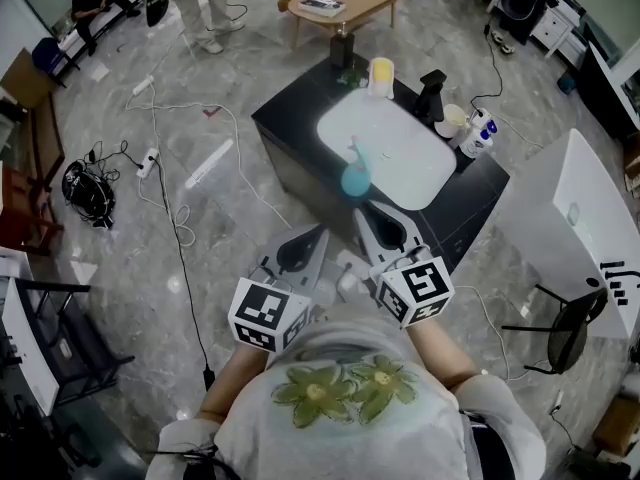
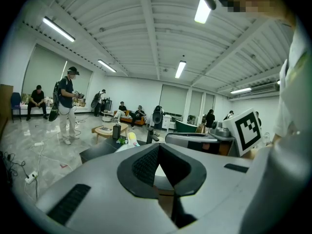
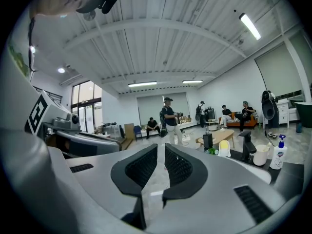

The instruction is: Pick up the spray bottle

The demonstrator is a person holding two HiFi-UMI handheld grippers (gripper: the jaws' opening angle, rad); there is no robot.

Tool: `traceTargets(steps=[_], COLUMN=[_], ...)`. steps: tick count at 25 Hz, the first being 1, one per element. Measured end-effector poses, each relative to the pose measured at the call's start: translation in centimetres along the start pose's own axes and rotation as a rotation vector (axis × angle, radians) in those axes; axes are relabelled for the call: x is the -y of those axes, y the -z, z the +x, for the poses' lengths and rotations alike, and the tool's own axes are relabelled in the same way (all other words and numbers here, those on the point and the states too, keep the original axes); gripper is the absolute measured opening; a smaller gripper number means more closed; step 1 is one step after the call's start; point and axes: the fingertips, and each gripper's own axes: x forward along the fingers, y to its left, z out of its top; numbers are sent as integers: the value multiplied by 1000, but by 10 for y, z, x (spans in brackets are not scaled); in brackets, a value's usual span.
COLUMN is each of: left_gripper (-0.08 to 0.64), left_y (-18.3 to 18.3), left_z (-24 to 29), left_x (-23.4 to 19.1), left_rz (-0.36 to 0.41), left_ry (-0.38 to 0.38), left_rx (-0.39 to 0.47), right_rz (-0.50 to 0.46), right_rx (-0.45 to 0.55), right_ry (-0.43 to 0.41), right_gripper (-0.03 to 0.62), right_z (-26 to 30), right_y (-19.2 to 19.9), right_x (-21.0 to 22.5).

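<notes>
A black spray bottle (image 1: 432,95) with a trigger head stands at the far right rim of the white basin (image 1: 400,163) on the black table (image 1: 290,118); the right gripper view also shows the spray bottle (image 3: 247,146). A teal-blue bottle-shaped thing (image 1: 355,178) stands blurred on the basin's near side. Both grippers are held close to my chest, short of the table. My left gripper (image 1: 318,231) (image 2: 158,147) has its jaws touching at the tips, holding nothing. My right gripper (image 1: 363,212) (image 3: 161,147) shows a narrow slit between its jaws, with nothing inside.
Along the table's far edge stand a black bottle (image 1: 342,48), a yellow bottle (image 1: 381,76), a white cup (image 1: 452,120) and a white pump bottle (image 1: 478,133). A wooden coffee table (image 1: 335,3) lies beyond. Cables (image 1: 170,168) trail over the floor at left. A white desk (image 1: 585,228) and chair (image 1: 565,318) are at right.
</notes>
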Motion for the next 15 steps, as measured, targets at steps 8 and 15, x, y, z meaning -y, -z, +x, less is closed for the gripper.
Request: traceTargets(steps=[8,15], left_gripper=[9,9], left_y=[-7,-14], left_z=[19,30], left_x=[-29,-51], left_rz=[-5,8], left_ry=[-16,-31], left_rx=[-16,-17], right_rz=[9,14], right_rx=[-13,-30], right_ry=[27,27], right_gripper=[32,32], right_z=[33,51], right_y=[-2,4], right_x=[32,46])
